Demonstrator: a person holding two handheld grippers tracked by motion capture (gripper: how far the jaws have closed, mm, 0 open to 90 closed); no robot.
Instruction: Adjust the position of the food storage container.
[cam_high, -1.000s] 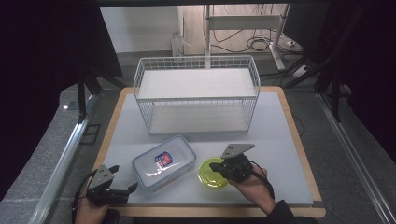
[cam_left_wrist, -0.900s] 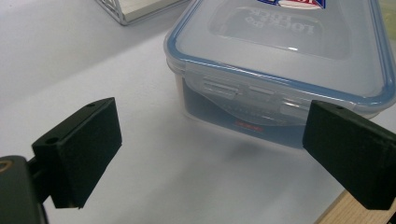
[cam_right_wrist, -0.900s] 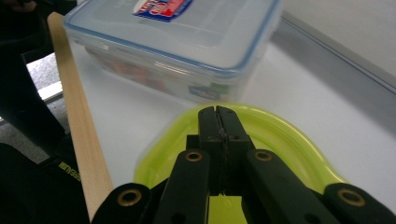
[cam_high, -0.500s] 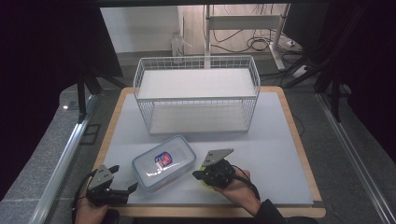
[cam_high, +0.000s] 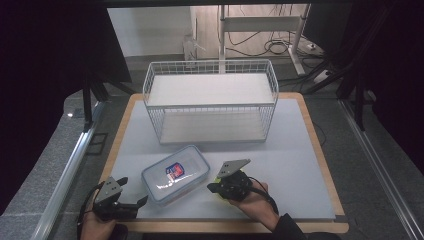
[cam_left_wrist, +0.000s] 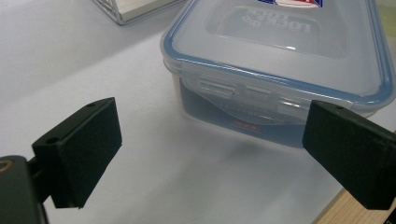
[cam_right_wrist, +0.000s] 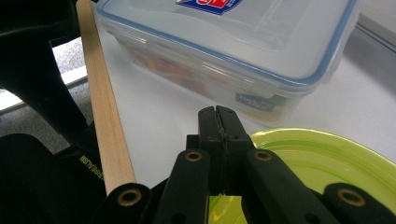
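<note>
Right gripper view: right hand-held gripper (cam_right_wrist: 218, 116), jaws pressed together, over green plate (cam_right_wrist: 327, 158) beside container (cam_right_wrist: 243, 51).

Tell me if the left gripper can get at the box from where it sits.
Probably yes. The left gripper is open, its fingers aimed at the box with bare table between and nothing in the way.

Green plate (cam_right_wrist: 327, 163) in the right gripper view: near part hidden behind the right gripper (cam_right_wrist: 218, 122), right side cut off by the frame. Container (cam_left_wrist: 285, 56) in the left gripper view: far end cut off at top, lid lettering blurred.
</note>
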